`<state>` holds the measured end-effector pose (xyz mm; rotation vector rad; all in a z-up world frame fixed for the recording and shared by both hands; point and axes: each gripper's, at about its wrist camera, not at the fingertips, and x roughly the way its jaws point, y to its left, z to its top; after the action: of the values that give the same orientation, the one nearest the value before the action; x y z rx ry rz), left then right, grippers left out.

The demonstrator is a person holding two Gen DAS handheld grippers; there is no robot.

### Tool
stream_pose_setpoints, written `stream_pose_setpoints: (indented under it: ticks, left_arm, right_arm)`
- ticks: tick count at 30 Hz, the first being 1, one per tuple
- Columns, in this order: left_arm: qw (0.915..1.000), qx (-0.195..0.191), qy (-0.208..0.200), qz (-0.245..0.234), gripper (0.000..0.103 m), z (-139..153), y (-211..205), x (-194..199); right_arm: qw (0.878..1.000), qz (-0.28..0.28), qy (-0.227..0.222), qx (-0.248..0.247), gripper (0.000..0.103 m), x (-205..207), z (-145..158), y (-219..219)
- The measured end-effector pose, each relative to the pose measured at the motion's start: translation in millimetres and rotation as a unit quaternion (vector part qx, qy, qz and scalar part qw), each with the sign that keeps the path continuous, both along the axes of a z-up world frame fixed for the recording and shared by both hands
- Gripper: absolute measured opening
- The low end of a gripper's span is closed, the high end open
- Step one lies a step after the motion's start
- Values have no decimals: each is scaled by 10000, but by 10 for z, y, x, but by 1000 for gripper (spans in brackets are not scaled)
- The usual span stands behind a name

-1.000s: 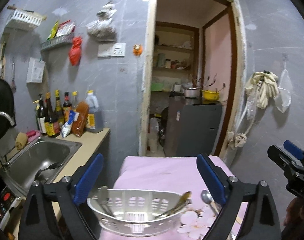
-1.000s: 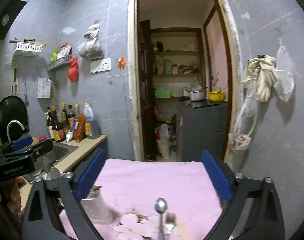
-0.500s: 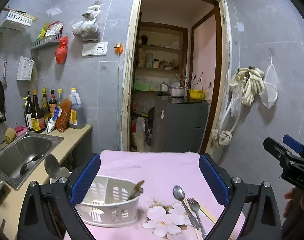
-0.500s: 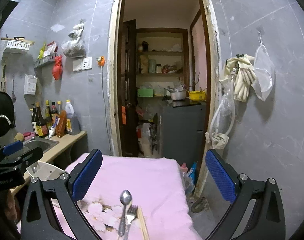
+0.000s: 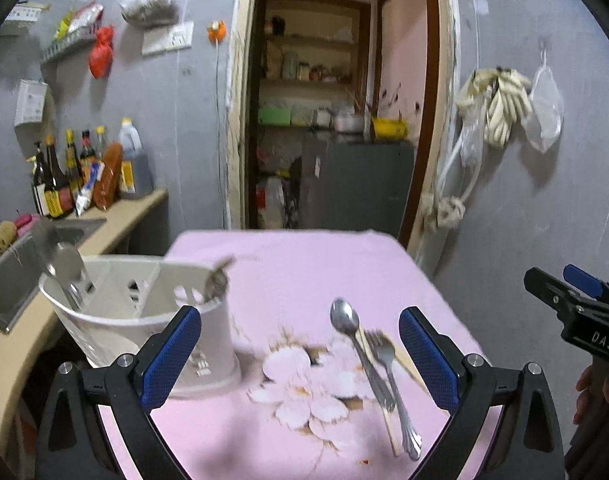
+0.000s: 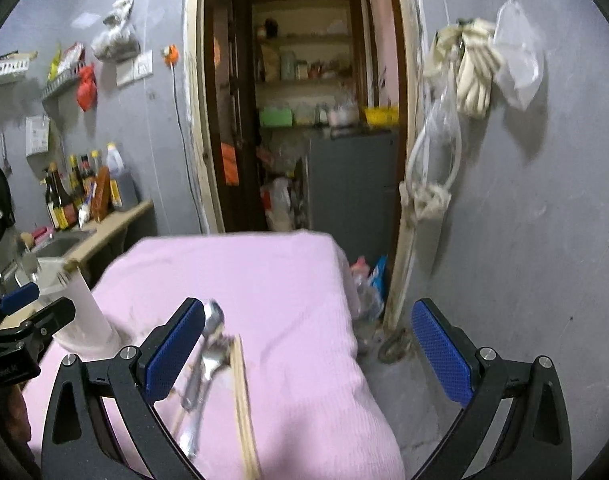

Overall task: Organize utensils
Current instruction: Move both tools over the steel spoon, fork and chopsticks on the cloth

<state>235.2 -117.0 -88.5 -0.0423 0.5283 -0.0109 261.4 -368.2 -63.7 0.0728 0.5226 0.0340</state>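
Note:
A white plastic utensil holder (image 5: 116, 320) stands on the left of the pink tablecloth (image 5: 304, 264), with a large spoon (image 5: 66, 276) and another utensil (image 5: 218, 284) sticking out of it. A metal spoon (image 5: 350, 336), a fork (image 5: 390, 372) and wooden chopsticks (image 5: 410, 368) lie on the cloth. My left gripper (image 5: 300, 352) is open and empty, above the cloth between holder and loose utensils. My right gripper (image 6: 308, 348) is open and empty; the spoon (image 6: 212, 324), fork (image 6: 214, 356) and chopsticks (image 6: 240, 396) lie by its left finger. The holder (image 6: 80, 308) shows at the left.
A counter (image 5: 116, 220) with a steel sink (image 5: 20, 268) and several sauce bottles (image 5: 60, 188) runs along the left. An open doorway (image 5: 332, 120) lies behind the table. The table's right edge drops to the floor beside a grey wall (image 6: 524, 208).
Both views have swung to the right and tilted down. The loose spoon, fork and chopsticks now lie larger and nearer in both views. Both grippers stay open.

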Motion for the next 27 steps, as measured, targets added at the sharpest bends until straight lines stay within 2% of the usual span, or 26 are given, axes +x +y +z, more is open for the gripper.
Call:
stream_pose_setpoints:
  ticks: [9, 12, 16, 18, 23, 27]
  left_arm:
    - [9971, -25, 746, -134, 100, -493, -108, 246]
    - [9955, -3, 924, -198, 100, -600, -133, 351]
    - [9944, 19, 1034, -230, 100, -687, -159, 492]
    - [9939, 12, 1073, -246, 100, -724, -172, 558]
    - [9921, -16, 1210, -335, 92, -833, -216, 696]
    - [9907, -22, 1300, -395, 91, -901, -247, 788]
  right_arm:
    - [9939, 525, 945, 205, 99, 362, -694, -31]
    - [9899, 716, 1195, 263, 87, 477, -891, 17]
    - [9833, 1012, 1479, 332, 65, 626, -1120, 113]
    - [9797, 1173, 1582, 382, 59, 677, -1195, 168]
    - [9720, 1535, 1709, 486, 55, 713, -1282, 299]
    - [9680, 1658, 1851, 353, 52, 727, -1343, 389]
